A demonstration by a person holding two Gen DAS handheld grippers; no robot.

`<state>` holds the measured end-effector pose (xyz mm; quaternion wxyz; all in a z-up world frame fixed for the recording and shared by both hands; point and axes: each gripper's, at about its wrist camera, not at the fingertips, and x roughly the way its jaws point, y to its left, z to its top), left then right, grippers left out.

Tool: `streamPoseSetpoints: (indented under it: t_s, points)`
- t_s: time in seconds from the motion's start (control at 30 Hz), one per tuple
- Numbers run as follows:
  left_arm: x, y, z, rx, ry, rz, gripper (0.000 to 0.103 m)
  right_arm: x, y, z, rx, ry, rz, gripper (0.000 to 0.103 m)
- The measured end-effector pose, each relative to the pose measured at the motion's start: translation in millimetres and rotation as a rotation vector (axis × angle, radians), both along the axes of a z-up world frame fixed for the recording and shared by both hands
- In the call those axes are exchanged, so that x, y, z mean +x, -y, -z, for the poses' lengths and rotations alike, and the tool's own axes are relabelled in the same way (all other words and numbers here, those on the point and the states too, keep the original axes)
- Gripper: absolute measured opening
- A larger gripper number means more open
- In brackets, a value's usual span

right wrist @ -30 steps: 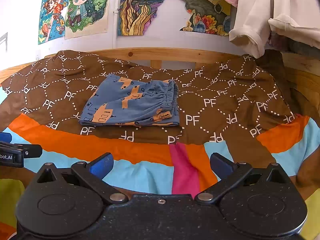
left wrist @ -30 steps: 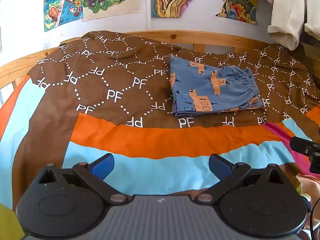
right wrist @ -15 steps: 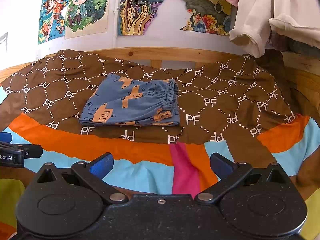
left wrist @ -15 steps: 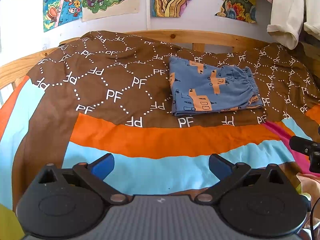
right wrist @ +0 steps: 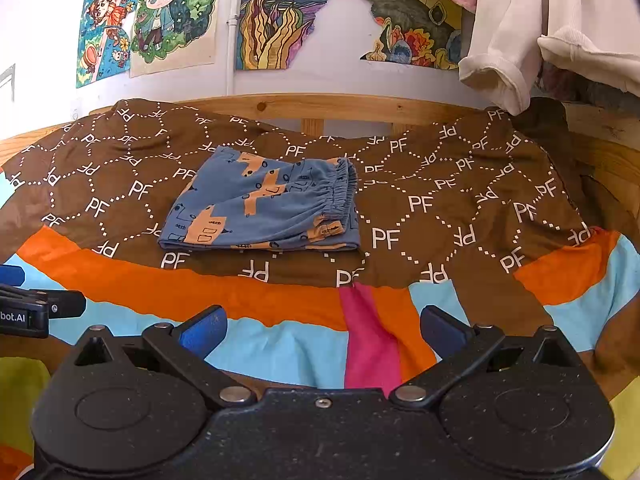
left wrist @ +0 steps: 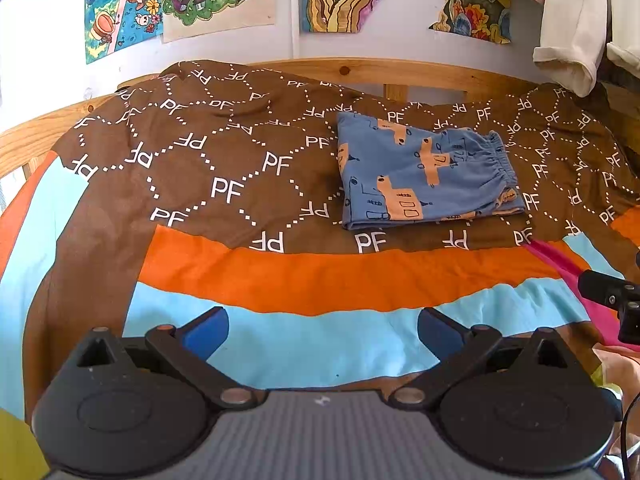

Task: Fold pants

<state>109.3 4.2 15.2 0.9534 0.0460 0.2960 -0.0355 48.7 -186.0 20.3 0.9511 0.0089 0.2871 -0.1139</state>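
Left wrist view: the left gripper [left wrist: 323,330] hangs low over the near, light-blue band of the bedspread [left wrist: 248,280], its two blue-padded fingers [left wrist: 206,330] spread wide with nothing between them. The pants [left wrist: 424,172] lie well ahead on the brown part of the cover, right of centre, folded into a flat, roughly rectangular packet. The fabric is soft blue knit with orange block motifs; the gathered elastic waistband forms the right edge. The bedspread is smooth cloth, brown with white dotted lattice and "PF" lettering, then orange and light-blue bands nearer. A pale wooden bed rail [left wrist: 400,74] runs along the far side. A black part of the right gripper [left wrist: 612,300] shows at the right edge.

Right wrist view: the right gripper [right wrist: 324,330] likewise stands with fingers parted and empty, above a pink and orange patch of the cover. The pants [right wrist: 264,208] sit far and left of centre, apart from both tools. Paper drawings [right wrist: 276,12] hang on the far wall, and cream garments [right wrist: 540,28] hang at far right.
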Motion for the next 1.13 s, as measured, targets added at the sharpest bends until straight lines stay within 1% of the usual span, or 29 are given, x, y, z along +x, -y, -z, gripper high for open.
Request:
streamPoseSetpoints:
  t_s: [0.17, 0.3, 0.43, 0.6, 1.13]
  points:
    - [-0.2, -0.1, -0.4, 0.001, -0.002, 0.001, 0.103, -0.3, 0.2, 0.5, 0.000, -0.001, 0.000, 0.102]
    - [1.0, 2.2, -2.8, 0.035, -0.032, -0.042, 0.103, 0.0, 0.6, 0.0, 0.000, -0.001, 0.000, 0.102]
    - [-0.4, 0.3, -4.6, 0.012, -0.031, -0.042, 0.103, -0.7, 0.3, 0.4, 0.000, 0.003, -0.001, 0.102]
    - [0.1, -0.6, -5.3, 0.025, -0.026, -0.050, 0.103, -0.8, -0.5, 0.7, 0.000, 0.003, 0.000, 0.102]
    - [1.7, -1.4, -3.5, 0.030, -0.032, -0.047, 0.103, -0.7, -1.7, 0.6, 0.000, 0.000, -0.002, 0.102]
